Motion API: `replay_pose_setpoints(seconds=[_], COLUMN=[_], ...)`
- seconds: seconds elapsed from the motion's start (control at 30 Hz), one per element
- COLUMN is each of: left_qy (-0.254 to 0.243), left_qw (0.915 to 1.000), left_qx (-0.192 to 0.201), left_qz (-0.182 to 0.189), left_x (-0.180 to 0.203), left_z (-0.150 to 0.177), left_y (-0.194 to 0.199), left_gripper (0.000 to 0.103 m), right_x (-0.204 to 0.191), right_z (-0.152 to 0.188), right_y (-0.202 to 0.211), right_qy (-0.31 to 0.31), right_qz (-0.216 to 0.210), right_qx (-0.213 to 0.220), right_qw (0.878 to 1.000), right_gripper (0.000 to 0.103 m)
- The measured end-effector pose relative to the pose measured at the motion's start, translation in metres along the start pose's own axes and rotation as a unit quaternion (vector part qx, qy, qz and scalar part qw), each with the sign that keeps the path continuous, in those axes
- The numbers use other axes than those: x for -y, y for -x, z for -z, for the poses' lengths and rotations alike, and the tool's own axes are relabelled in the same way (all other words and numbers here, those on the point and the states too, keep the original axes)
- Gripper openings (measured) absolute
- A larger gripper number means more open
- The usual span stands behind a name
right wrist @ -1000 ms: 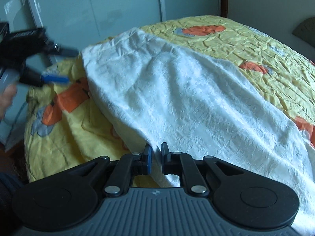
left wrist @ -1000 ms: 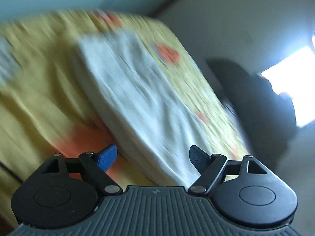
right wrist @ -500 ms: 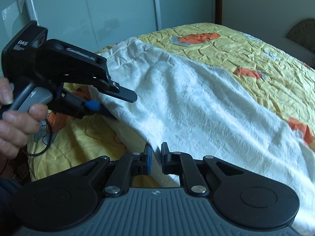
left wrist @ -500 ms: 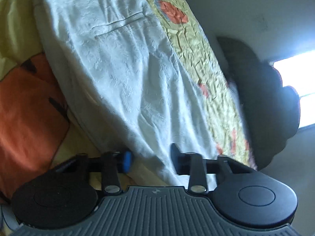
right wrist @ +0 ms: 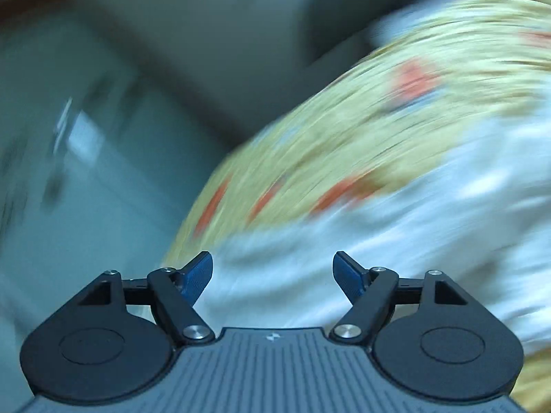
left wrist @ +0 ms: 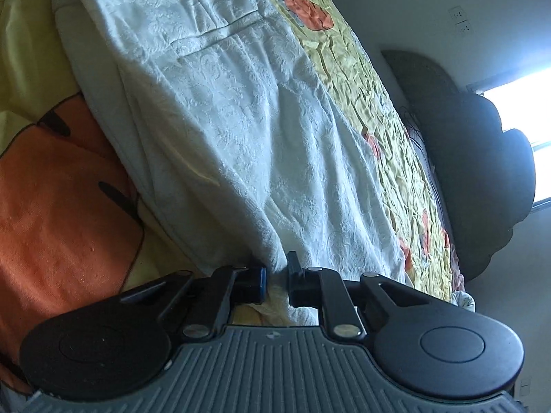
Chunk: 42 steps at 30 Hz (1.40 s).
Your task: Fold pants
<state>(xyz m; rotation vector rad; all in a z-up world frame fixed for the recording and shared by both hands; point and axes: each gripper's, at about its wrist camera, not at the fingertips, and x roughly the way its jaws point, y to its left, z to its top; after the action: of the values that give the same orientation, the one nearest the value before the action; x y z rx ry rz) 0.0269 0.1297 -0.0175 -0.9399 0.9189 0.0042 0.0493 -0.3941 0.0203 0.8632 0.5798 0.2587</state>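
Note:
White textured pants [left wrist: 224, 120] lie stretched out along a yellow bed cover with orange patches [left wrist: 51, 206]. My left gripper [left wrist: 275, 277] sits at the near edge of the pants. Its jaws are closing, and a bunched fold of the white fabric is pinched between the narrow pads. The right wrist view is smeared by motion. My right gripper [right wrist: 272, 272] hangs above the pants [right wrist: 413, 227] with its jaws opening wide and nothing between the blue pads [right wrist: 199, 275]. The bed cover [right wrist: 344, 137] runs behind it.
A dark padded headboard [left wrist: 482, 172] stands at the far end of the bed, under a bright window [left wrist: 527, 103]. Wall sockets [left wrist: 459, 20] sit above it. Pale wardrobe doors [right wrist: 69, 172] appear blurred to the left of the bed.
The left gripper came down to the pants' near edge and narrowed onto the fabric. The right gripper let go of the fabric, spread wide and swung away with a roll, which blurred its view.

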Motion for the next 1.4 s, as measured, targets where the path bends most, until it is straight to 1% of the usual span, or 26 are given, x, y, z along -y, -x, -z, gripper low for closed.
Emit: replay_pose_setpoints(seconds=[0.03,0.1,0.13,0.17,0.2,0.27,0.3,0.33,0.37,0.43,0.47,0.53,0.6,0.7,0.73,0.83,0.87,0.97,1.03,1.1,1.17,1.23,1.27,1.33,1.4], left_qy=[-0.001,-0.002,0.001,0.01,0.022,0.052,0.067,0.077,0.08,0.079,0.08,0.092,0.108,0.128,0.136,0.161,0.163,0.165,0.164,0.165,0.164,0.165,0.166,0.167,0.169], left_qw=[1.0,1.0,1.0,0.9999,0.9996,0.9983,0.997,0.996,0.9955,0.9953,0.9953,0.994,0.992,0.9888,0.9872,0.9818,0.9813,0.9806,0.9808,0.9807,0.9811,0.9813,0.9813,0.9812,0.981], left_qx=[0.0,-0.001,-0.003,-0.007,-0.012,-0.027,-0.037,-0.045,-0.049,-0.053,-0.053,-0.055,-0.06,-0.066,-0.069,-0.075,-0.075,-0.077,-0.077,-0.077,-0.076,-0.077,-0.077,-0.082,-0.086], left_qz=[0.001,0.003,0.005,0.006,0.007,0.008,0.009,0.015,0.017,0.016,0.017,0.018,0.025,0.039,0.046,0.067,0.071,0.073,0.071,0.071,0.068,0.063,0.059,0.05,0.042], left_x=[0.0,0.0,-0.001,-0.002,-0.003,-0.006,-0.007,-0.006,-0.005,-0.001,0.0,-0.001,-0.004,-0.006,-0.006,-0.01,-0.01,-0.009,-0.01,-0.01,-0.012,-0.015,-0.017,-0.021,-0.024], left_z=[0.0,-0.001,-0.001,-0.002,-0.004,-0.008,-0.011,-0.013,-0.015,-0.017,-0.017,-0.018,-0.02,-0.022,-0.023,-0.026,-0.027,-0.027,-0.028,-0.028,-0.029,-0.029,-0.028,-0.027,-0.026], left_y=[0.0,-0.001,-0.001,-0.002,-0.002,-0.003,-0.004,-0.004,-0.004,-0.002,-0.002,-0.002,-0.002,-0.002,-0.001,0.002,0.002,0.002,0.001,0.0,0.001,0.0,0.0,-0.004,-0.007], left_gripper=[0.017,0.017,0.017,0.017,0.017,0.018,0.023,0.023,0.01,0.01,0.01,0.01,0.009,0.009,0.009,0.008,0.009,0.008,0.008,0.008,0.008,0.008,0.008,0.008,0.009], right_x=[0.013,0.027,0.031,0.033,0.035,0.04,0.039,0.038,0.034,0.017,0.007,-0.013,-0.028,-0.044,-0.049,-0.06,-0.062,-0.064,-0.06,-0.05,-0.034,-0.017,-0.008,0.009,0.026], right_z=[-0.012,-0.024,-0.026,-0.024,-0.02,-0.009,0.001,0.012,0.024,0.046,0.056,0.075,0.092,0.112,0.118,0.131,0.135,0.139,0.139,0.136,0.132,0.124,0.118,0.102,0.085], right_y=[0.007,0.016,0.017,0.016,0.014,0.004,-0.003,-0.011,-0.018,-0.036,-0.044,-0.062,-0.079,-0.105,-0.112,-0.121,-0.122,-0.129,-0.141,-0.144,-0.137,-0.122,-0.113,-0.091,-0.071], right_qy=[-0.025,-0.046,-0.052,-0.063,-0.073,-0.102,-0.12,-0.136,-0.151,-0.166,-0.169,-0.169,-0.164,-0.165,-0.163,-0.167,-0.167,-0.177,-0.197,-0.218,-0.249,-0.29,-0.301,-0.307,-0.31], right_qz=[0.027,0.064,0.072,0.07,0.059,0.022,0.001,-0.028,-0.06,-0.116,-0.133,-0.155,-0.169,-0.162,-0.162,-0.175,-0.178,-0.179,-0.169,-0.163,-0.174,-0.191,-0.199,-0.207,-0.203], right_qx=[0.015,0.025,0.022,0.015,0.005,-0.032,-0.053,-0.076,-0.093,-0.135,-0.152,-0.197,-0.232,-0.281,-0.295,-0.321,-0.326,-0.321,-0.306,-0.283,-0.234,-0.179,-0.153,-0.091,-0.045], right_qw=[0.999,0.997,0.996,0.995,0.996,0.994,0.991,0.987,0.982,0.97,0.965,0.953,0.944,0.931,0.927,0.916,0.913,0.913,0.916,0.92,0.923,0.92,0.92,0.924,0.928], right_gripper=[0.078,0.078,0.078,0.078,0.078,0.078,0.078,0.078,0.078,0.078,0.078,0.078,0.078,0.078,0.078,0.078,0.078,0.078,0.079,0.079,0.079,0.079,0.079,0.079,0.079])
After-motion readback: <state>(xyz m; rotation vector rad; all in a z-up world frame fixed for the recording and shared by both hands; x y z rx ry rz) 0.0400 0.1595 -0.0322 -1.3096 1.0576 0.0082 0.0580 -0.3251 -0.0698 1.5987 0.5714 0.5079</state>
